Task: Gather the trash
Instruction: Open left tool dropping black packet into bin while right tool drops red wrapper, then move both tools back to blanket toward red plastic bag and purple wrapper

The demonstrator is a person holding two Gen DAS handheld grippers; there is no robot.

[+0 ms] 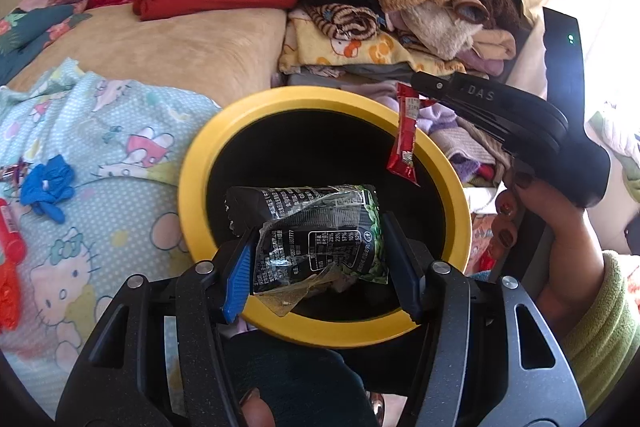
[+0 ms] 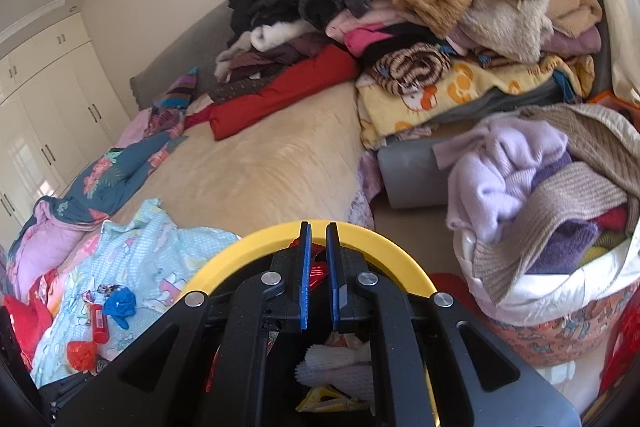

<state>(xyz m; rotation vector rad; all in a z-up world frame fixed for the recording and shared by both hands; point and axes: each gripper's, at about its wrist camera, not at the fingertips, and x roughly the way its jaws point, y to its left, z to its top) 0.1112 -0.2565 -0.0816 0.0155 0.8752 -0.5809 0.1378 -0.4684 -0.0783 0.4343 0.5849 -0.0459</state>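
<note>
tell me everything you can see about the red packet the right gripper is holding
The red packet is a slim, shiny wrapper, seemingly foil or plastic, with a pale printed label near its top and small print lower down. It looks flat and crinkled. The right gripper pinches its top end, so it hangs down at a slight tilt, over the far rim and black opening of the yellow-rimmed bin. Nothing else touches it. In the right wrist view only a red sliver shows between the shut fingers.

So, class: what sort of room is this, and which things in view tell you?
Most likely a bedroom at home: a bed piled with clothes, a cartoon-print blanket, and built-in wardrobes along the wall.
</note>
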